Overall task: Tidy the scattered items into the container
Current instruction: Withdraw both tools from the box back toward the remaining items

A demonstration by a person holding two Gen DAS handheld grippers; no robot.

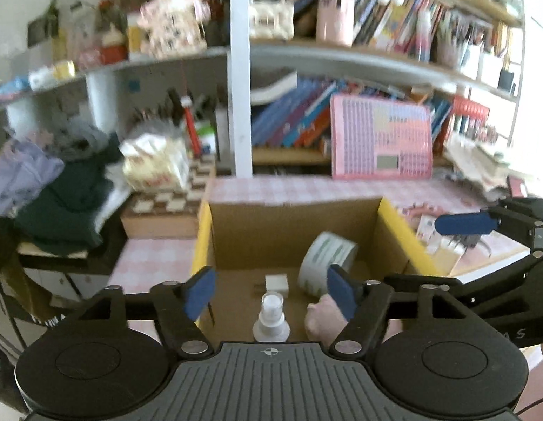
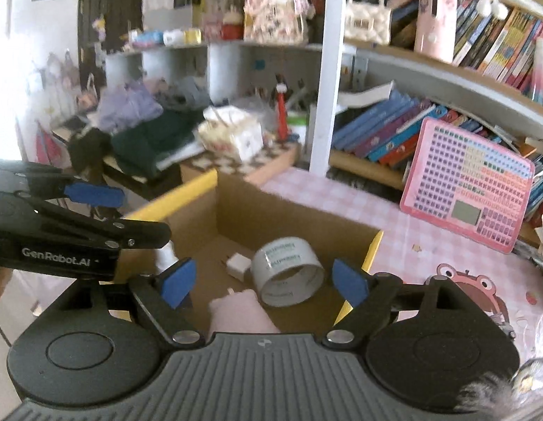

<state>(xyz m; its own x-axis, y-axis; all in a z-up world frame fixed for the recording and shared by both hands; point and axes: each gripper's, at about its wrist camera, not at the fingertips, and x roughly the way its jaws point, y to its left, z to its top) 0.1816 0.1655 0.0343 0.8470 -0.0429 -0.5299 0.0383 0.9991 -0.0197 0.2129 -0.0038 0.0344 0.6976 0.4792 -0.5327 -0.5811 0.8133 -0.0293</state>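
Observation:
An open cardboard box with yellow flaps stands on the pink checked table; it also shows in the right wrist view. Inside lie a roll of white tape, a white charger plug, a small clear spray bottle and a pink soft item. My left gripper is open and empty above the box's near side. My right gripper is open and empty above the box, over the tape and the pink item.
Full bookshelves stand behind the table. A pink keypad toy leans against the books. A chessboard box and piled clothes sit to the left. A frog-print mat and papers lie right of the box.

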